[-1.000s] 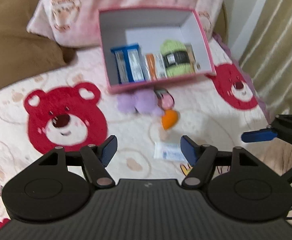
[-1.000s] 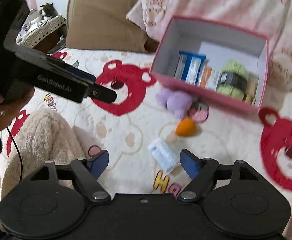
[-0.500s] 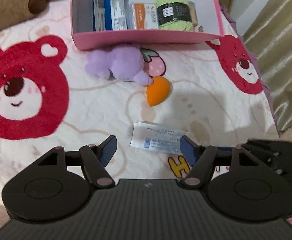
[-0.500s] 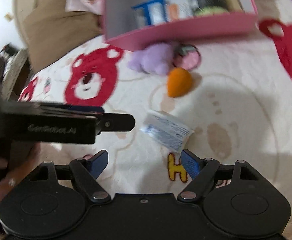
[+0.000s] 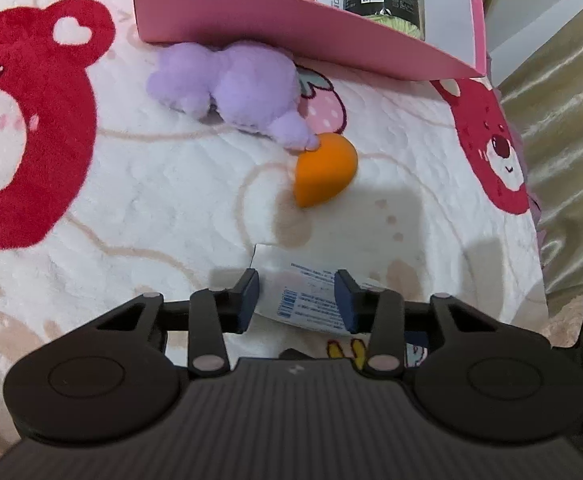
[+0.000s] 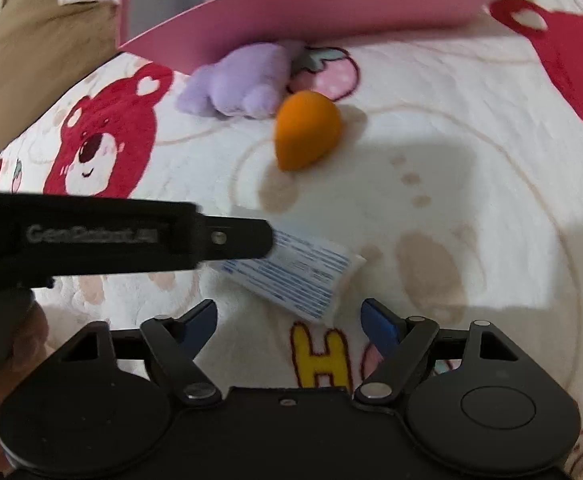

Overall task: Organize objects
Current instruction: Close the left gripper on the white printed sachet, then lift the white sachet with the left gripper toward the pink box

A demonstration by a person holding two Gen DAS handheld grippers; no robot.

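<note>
Left gripper (image 5: pixel 296 294), jaws parted, straddles the white packet (image 5: pixel 307 292). Right gripper (image 6: pixel 289 320), jaws wide apart, holds nothing; orange sponge (image 6: pixel 306 130) lies ahead.

Left gripper (image 5: pixel 295 294) lowered, fingers (image 5: pixel 247 292) narrowed, now straddling white packet (image 5: pixel 307 300)

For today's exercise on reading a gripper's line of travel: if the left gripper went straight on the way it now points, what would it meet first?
The left gripper would most likely meet the white packet first: it lies on the blanket between the open fingers. Depth is unclear, so it may already be touching.
</note>
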